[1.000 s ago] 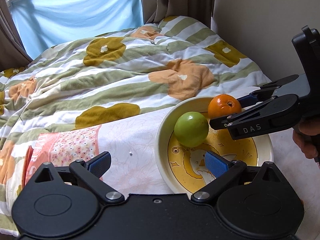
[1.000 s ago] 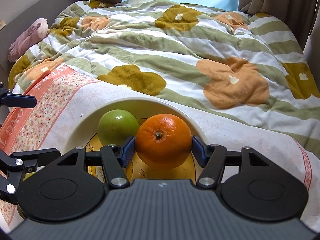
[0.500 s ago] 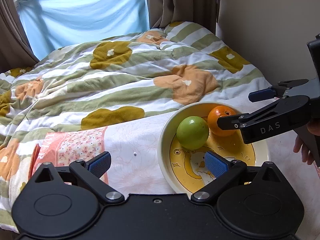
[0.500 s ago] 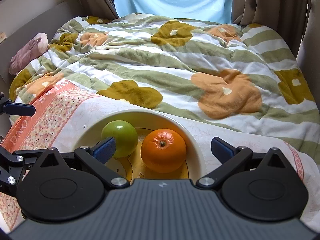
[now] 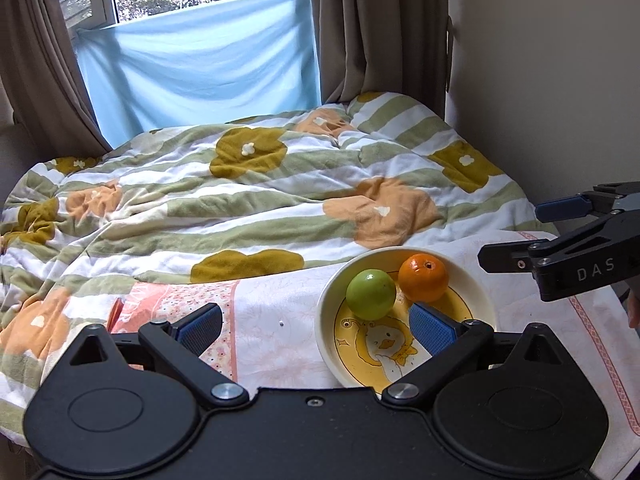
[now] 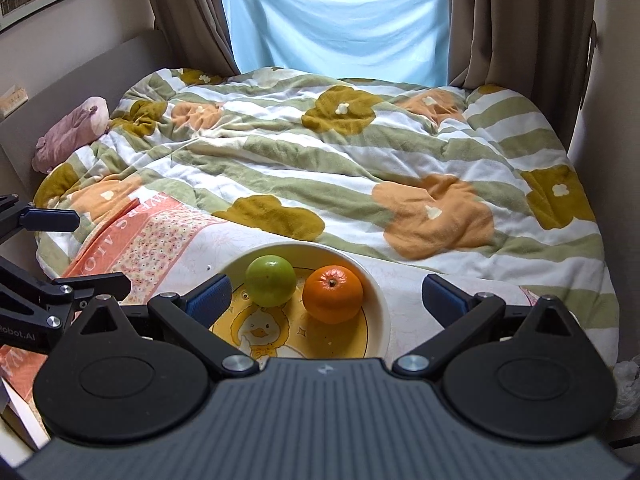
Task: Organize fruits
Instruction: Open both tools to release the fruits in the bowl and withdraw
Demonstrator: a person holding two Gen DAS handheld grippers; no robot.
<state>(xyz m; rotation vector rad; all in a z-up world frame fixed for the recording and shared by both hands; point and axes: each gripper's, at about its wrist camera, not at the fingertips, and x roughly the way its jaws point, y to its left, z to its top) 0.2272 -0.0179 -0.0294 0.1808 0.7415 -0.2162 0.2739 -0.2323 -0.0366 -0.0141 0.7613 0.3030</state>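
Observation:
A cream bowl (image 5: 326, 332) with a yellow duck picture sits on a white cloth on the bed; it also shows in the right wrist view (image 6: 382, 312). In it lie a green apple (image 5: 371, 294) (image 6: 271, 286) and an orange (image 5: 423, 277) (image 6: 333, 293), side by side. My left gripper (image 5: 316, 326) is open and empty, above the bowl's near left edge. My right gripper (image 6: 326, 298) is open and empty, drawn back above the bowl; it also shows at the right of the left wrist view (image 5: 520, 232).
A striped flowered quilt (image 5: 240, 200) covers the bed. An orange patterned cloth (image 6: 132, 236) lies left of the bowl. A pink plush toy (image 6: 72, 132) lies at the far left by the headboard. Curtains and a wall stand close on the right.
My right gripper opened, let go of the orange in the bowl, then pulled back and up. My left gripper also rose and drew back.

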